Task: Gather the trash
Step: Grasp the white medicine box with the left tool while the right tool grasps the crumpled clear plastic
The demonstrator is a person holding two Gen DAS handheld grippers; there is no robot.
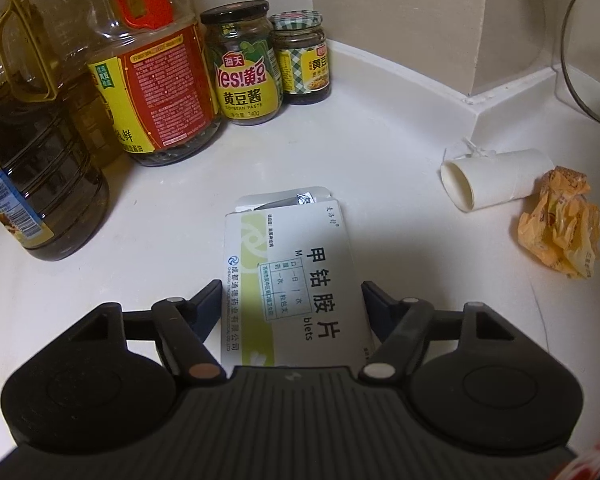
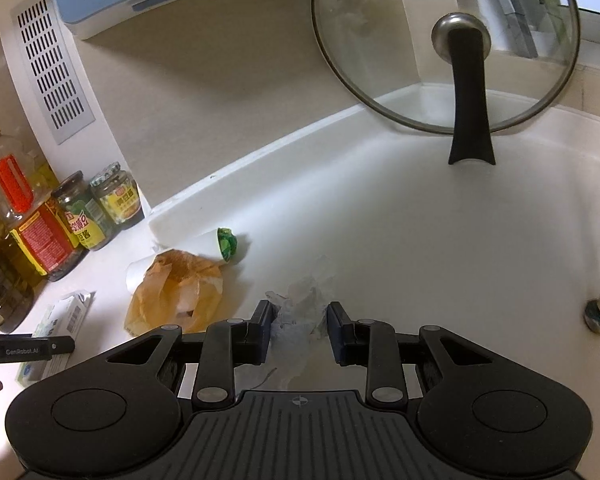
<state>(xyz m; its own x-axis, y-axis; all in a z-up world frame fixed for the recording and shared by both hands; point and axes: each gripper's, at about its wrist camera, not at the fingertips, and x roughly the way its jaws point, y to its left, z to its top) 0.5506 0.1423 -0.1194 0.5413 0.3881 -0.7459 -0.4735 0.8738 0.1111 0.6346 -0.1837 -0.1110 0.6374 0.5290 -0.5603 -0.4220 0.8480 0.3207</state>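
Closing evenly on both pieces is what I'd focus on here, since each gripper is already straddling its own bit of trash on the white countertop (image 1: 380, 128).

The left gripper (image 1: 292, 296) sits wide, 1 finger on either side of the medicine box (image 1: 296, 280), and neither finger looks like it's pressing the cardboard yet. The box lies flat with its far flap popped open and a foil blister strip (image 1: 300, 200) poking out. My guess is a squeeze across the narrow sides will work, but it's thin card, so it could buckle or skid. I'd keep the fingers low and go easy so the strip doesn't slide out.

The right gripper (image 2: 296, 320) is partly open around a crumpled white tissue (image 2: 300, 312). The wad is in the gap, touching or nearly touching the left finger, not clamped as far as I can tell. Soft stuff like that compresses a lot, so it probably needs a near-full close.

Other trash waiting: a paper cup (image 1: 496, 180) on its side near the raised counter edge, and a scrunched orange wrapper (image 1: 560, 224) just beside it, both well right of the box.

The 2 oil bottles (image 1: 36, 168) and 2 sauce jars (image 1: 246, 68) stand in the corner and aren't trash. A glass pot lid (image 2: 444, 44) leans against the wall at the back.
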